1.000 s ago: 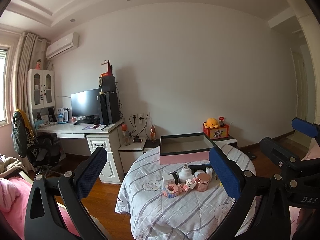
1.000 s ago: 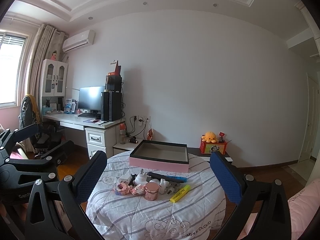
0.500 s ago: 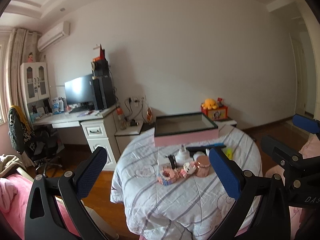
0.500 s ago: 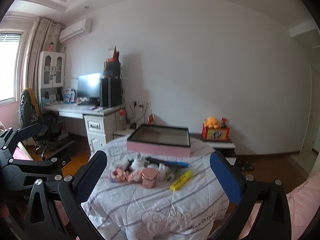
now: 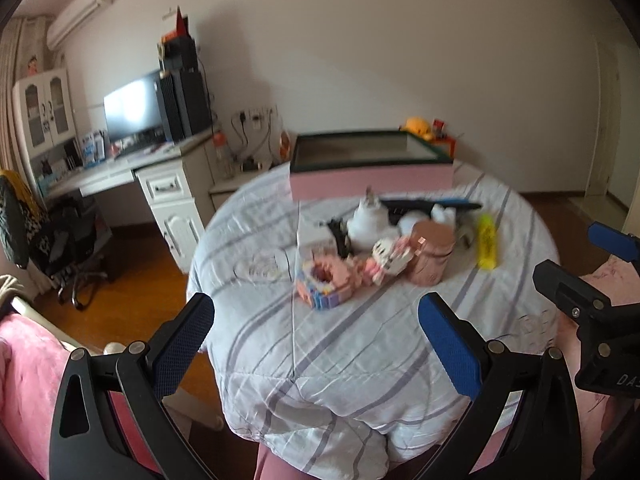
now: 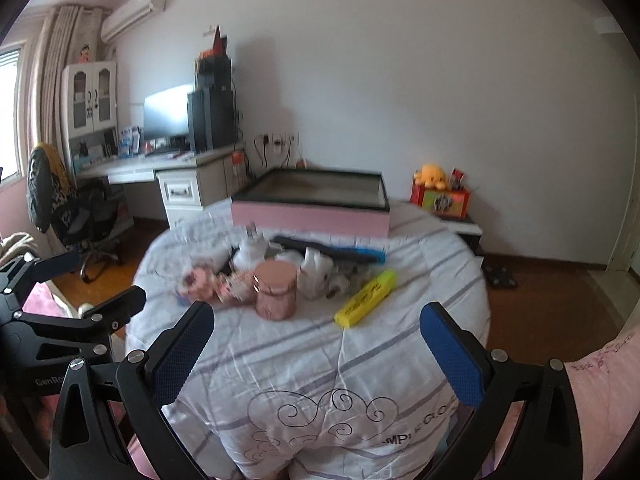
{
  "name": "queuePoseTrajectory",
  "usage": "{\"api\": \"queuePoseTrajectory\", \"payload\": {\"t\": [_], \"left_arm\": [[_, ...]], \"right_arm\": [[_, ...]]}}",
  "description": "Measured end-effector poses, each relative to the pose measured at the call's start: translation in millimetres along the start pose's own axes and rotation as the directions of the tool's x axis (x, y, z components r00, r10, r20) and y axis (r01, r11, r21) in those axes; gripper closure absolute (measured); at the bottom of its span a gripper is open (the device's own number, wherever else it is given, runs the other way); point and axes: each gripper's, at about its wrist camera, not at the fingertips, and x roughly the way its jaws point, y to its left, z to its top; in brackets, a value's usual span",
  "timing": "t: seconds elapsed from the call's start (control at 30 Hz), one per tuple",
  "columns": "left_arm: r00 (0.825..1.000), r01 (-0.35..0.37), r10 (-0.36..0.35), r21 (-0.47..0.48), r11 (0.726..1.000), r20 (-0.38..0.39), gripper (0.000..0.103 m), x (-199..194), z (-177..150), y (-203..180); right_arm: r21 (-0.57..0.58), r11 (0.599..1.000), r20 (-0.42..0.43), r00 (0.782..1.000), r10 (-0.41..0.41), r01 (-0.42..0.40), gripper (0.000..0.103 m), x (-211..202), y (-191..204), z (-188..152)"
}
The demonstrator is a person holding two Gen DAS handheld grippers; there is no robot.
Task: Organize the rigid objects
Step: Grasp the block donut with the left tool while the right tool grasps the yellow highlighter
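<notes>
I see both my left gripper (image 5: 316, 328) and right gripper (image 6: 316, 330) spread wide, empty, above the quilt-covered table (image 6: 320, 360), short of the yellow highlighter (image 6: 366, 298)

Pink box (image 6: 310, 216), dark rim, open top, sits at far side of round table. Before it, blurred cluster: yellow highlighter (image 6: 366, 298) lying flat, angled, on right; copper-pink lidded jar (image 6: 276, 289) upright, centre; white bottle (image 5: 368, 222) upright behind; pink-white block toys (image 5: 344, 276) on left; dark flat object with blue end (image 6: 332, 251) lying nearest box.
</notes>
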Motion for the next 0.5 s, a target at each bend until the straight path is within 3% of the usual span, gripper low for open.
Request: {"api": "queuePoseTrajectory", "payload": {"t": [0.37,0.5], "left_arm": [[0.982,-0.024,0.007,-0.088,0.996,-0.190,0.000,79.1,-8.1,21.3],[0.974,-0.024,0.010,-0.059,0.998,-0.227,0.000,100.8,-6.9,14.0]], "right_arm": [[0.044,0.999,-0.163,0.986,-0.022,0.030,0.000,75.9,-26.9,-17.7],[0.057,0.998,-0.201,0.980,-0.019,0.031,0.000,96.1,-34.9,-21.3]]}}
